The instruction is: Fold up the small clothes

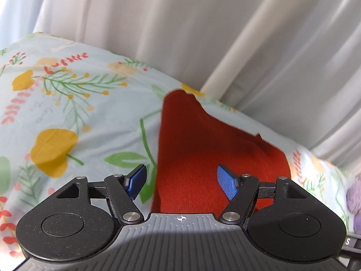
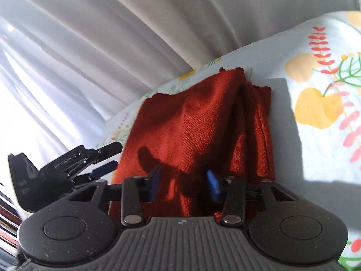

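Note:
A small red-orange knit garment (image 1: 203, 149) lies folded on a floral bedsheet (image 1: 67, 113). My left gripper (image 1: 181, 181) is open just above its near left edge, blue pads (image 1: 226, 184) apart with nothing between them. In the right wrist view the same garment (image 2: 194, 124) lies bunched with folds along its right side. My right gripper (image 2: 183, 186) is open over its near edge, with nothing held. The left gripper (image 2: 99, 164) shows at the garment's left side in the right wrist view.
White curtains (image 1: 180, 22) hang behind the bed's far edge. The floral sheet (image 2: 315, 90) spreads to the right of the garment, partly in sunlight. Striped items (image 2: 6, 221) sit at the far left edge of the right wrist view.

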Demonstrator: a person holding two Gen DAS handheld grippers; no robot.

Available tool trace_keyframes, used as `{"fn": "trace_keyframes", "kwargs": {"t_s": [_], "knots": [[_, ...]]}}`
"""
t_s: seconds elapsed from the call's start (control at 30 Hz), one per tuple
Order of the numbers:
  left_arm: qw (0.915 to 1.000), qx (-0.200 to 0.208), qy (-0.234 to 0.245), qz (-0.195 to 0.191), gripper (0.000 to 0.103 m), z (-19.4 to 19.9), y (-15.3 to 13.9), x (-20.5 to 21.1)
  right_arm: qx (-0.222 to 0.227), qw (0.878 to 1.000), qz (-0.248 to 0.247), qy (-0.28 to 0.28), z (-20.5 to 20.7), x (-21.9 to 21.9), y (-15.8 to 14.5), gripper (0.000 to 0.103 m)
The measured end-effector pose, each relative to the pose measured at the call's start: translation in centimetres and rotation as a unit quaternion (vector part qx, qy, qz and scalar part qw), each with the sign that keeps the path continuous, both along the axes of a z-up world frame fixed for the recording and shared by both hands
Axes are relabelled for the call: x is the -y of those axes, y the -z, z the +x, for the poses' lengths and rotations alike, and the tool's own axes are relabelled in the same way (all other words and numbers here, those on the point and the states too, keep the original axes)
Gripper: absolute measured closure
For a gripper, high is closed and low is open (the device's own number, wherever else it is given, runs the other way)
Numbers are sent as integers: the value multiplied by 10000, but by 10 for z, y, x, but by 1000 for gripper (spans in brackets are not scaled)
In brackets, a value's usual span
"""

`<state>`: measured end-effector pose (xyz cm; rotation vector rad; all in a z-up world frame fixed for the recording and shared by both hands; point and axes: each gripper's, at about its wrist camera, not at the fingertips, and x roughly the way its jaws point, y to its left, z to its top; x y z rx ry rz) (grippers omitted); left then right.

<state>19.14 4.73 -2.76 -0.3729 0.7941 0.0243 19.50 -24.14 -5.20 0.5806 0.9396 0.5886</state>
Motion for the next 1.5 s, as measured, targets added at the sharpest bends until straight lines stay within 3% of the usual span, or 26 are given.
{"fn": "trace_keyframes", "kwargs": {"t_s": [0.13,0.23,0.4,0.57,0.7,0.8,0.83,0.87,0.9,1.07,1.2,1.33,1.43,1.5], "knots": [[9995,-134,229,196,24,-6,7,15,536,9940,-927,208,-12,-3,-16,89],[9990,-258,218,279,21,-14,11,17,556,9866,-1520,218,-13,-1,-1,89],[9988,-403,221,183,20,-48,-1,9,656,9890,-1303,229,-15,5,-7,85],[9938,-679,794,391,19,-83,5,24,1042,9886,-964,495,-28,15,-30,80],[9915,-940,511,741,20,-80,25,32,1104,9920,-615,-22,-32,-9,-30,80],[9915,-915,123,913,20,-73,30,23,986,9886,-1090,-327,-37,-34,-19,80],[9900,-1014,-53,980,19,-72,32,18,913,9863,-1330,-332,-37,-38,-12,84],[9889,-1123,-147,959,17,-72,33,12,873,9827,-1605,-287,-37,-40,-6,102],[9893,-1178,-183,837,17,-74,33,5,866,9779,-1890,-226,-37,-38,0,103],[9849,-1486,-377,799,18,-85,12,-12,845,9797,-1805,-225,-36,-24,2,103],[9835,-1111,-833,1157,18,-87,-21,-24,945,9822,-1625,-23,-31,-20,-17,100],[9874,-525,-1172,920,18,-55,-37,-26,1067,9848,-1363,113,-7,-32,-31,98],[9857,-126,-1516,730,17,-15,-29,-15,1248,9845,-1234,33,18,-62,-33,97],[9854,-75,-1613,541,17,13,-16,-6,1303,9829,-1303,27,38,-81,-23,96]]}}
